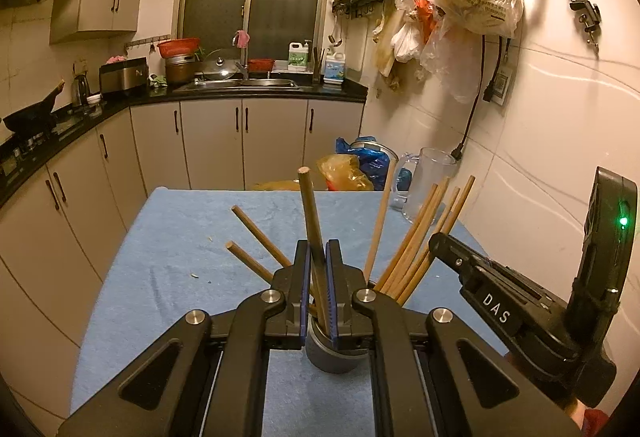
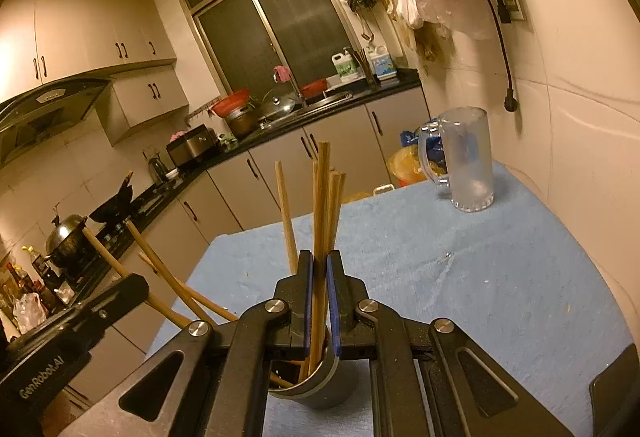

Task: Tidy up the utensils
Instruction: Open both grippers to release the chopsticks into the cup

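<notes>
Left wrist view shows the left claw (image 1: pixel 319 269) clamped on one chopstick (image 1: pixel 310 213) over the grey holder (image 1: pixel 334 351), right claw (image 2: pixel 319 277) likewise pinching another chopstick (image 2: pixel 320 229) there; next, I judge, release both inside.

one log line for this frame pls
left gripper: shut on chopstick | right gripper: shut on chopstick | both over holder | mug: empty, far corner
</notes>
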A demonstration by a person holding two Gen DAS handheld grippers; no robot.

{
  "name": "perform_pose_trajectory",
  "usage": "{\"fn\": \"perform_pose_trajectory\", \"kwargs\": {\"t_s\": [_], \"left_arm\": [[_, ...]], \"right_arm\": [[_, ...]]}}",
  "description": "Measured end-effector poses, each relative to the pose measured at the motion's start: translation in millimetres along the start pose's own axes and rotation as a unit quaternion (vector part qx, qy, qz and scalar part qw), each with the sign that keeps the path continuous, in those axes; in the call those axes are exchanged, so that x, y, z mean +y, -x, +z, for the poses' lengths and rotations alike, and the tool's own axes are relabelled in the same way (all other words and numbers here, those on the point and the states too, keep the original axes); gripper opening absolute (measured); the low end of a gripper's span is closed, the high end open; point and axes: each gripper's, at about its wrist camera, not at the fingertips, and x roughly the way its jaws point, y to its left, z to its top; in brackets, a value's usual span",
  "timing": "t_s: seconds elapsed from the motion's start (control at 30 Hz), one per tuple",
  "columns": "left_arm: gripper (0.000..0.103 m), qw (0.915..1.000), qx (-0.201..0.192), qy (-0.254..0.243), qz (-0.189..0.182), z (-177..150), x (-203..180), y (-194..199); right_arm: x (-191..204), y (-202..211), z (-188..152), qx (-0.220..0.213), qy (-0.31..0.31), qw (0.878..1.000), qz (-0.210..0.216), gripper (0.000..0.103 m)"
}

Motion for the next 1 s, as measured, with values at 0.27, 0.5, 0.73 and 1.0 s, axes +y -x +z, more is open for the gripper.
{"fn": "perform_pose_trajectory", "kwargs": {"t_s": [0.27,0.5,0.73,1.0], "left_arm": [[0.008,0.9999,0.002,-0.001,0.011,-0.1,0.7,-6.4],[0.008,0.9999,0.003,-0.005,0.016,-2.1,0.1,-9.8],[0.008,0.9998,0.005,-0.007,0.018,-3.1,-0.8,-13.2],[0.008,0.9997,0.008,-0.007,0.021,-5.0,-0.5,-16.4]], "right_arm": [[-2.0,-5.0,-4.4,0.012,-0.002,1.000,0.006,0.008],[-6.3,-8.9,-5.2,0.022,-0.006,1.000,0.014,0.008],[-5.7,-9.5,-6.2,0.024,-0.009,1.000,0.014,0.008],[-5.9,-10.9,-7.2,0.027,-0.008,0.999,0.017,0.008]]}}
